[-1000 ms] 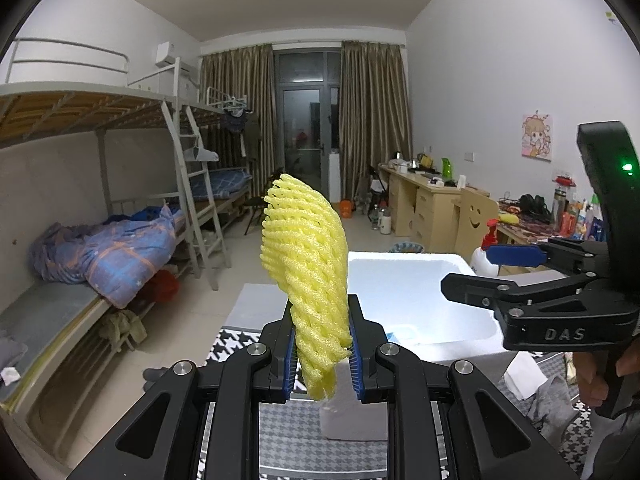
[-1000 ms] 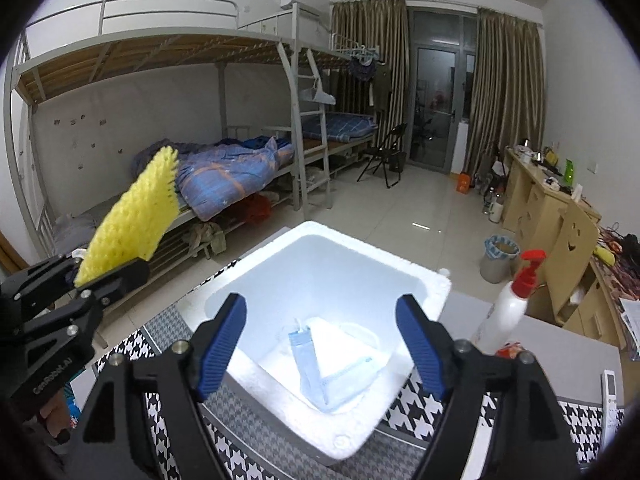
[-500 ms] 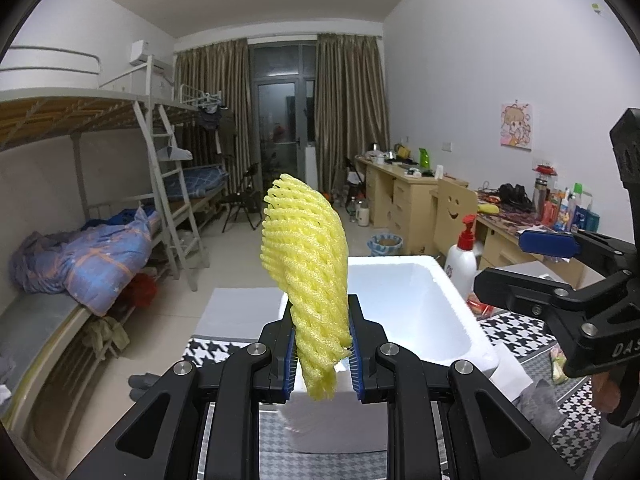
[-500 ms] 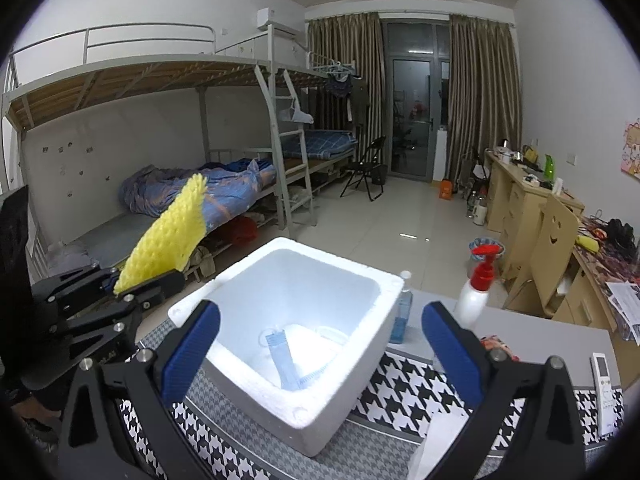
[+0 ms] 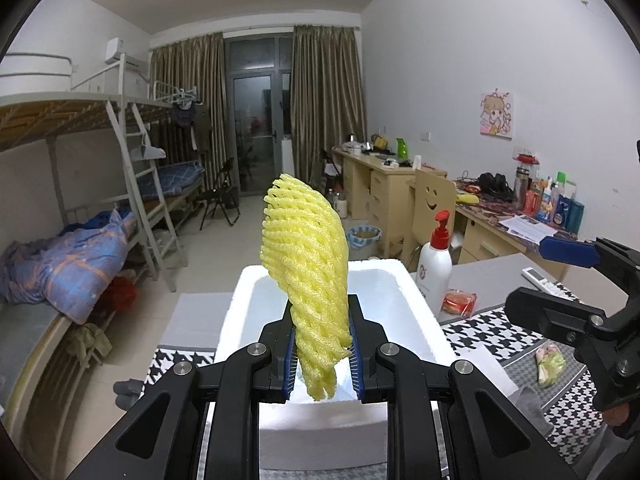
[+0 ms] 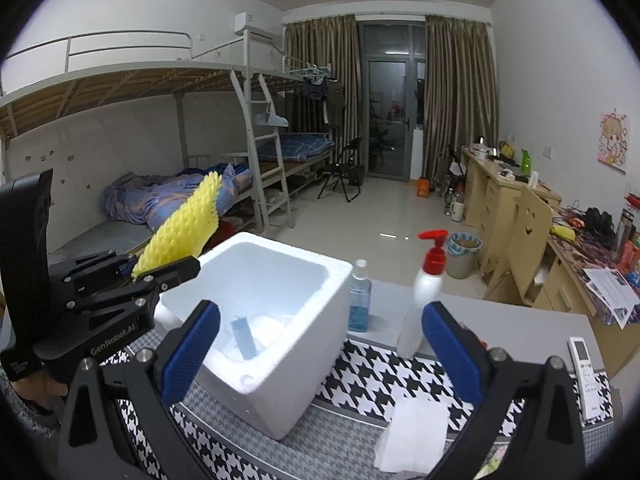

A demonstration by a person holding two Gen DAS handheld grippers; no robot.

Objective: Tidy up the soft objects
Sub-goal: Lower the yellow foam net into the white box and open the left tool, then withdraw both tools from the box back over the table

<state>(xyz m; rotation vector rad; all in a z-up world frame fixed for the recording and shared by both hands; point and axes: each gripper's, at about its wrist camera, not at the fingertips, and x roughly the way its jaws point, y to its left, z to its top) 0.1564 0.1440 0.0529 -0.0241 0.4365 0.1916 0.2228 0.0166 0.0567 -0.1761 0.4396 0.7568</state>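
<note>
My left gripper (image 5: 322, 354) is shut on a yellow foam net sleeve (image 5: 306, 276), held upright just before the near rim of a white foam box (image 5: 416, 304). In the right wrist view the sleeve (image 6: 182, 232) and left gripper (image 6: 160, 272) hover at the box's left rim (image 6: 332, 280). The box holds a blue face mask (image 6: 244, 334) and white soft items. My right gripper (image 6: 320, 344) is open and empty, right of the box, above the houndstooth cloth (image 6: 376, 376). It also shows in the left wrist view (image 5: 560, 276).
A red-pump white bottle (image 6: 424, 292) and a blue bottle (image 6: 360, 296) stand behind the box. A white tissue (image 6: 416, 436) and a remote (image 6: 586, 372) lie on the table. A small greenish packet (image 5: 550, 364) lies at right. Bunk beds left, desks right.
My right gripper has pulled back and to the right, away from over the box, and has opened wider. My left gripper has swung to face the box with the sleeve still held.
</note>
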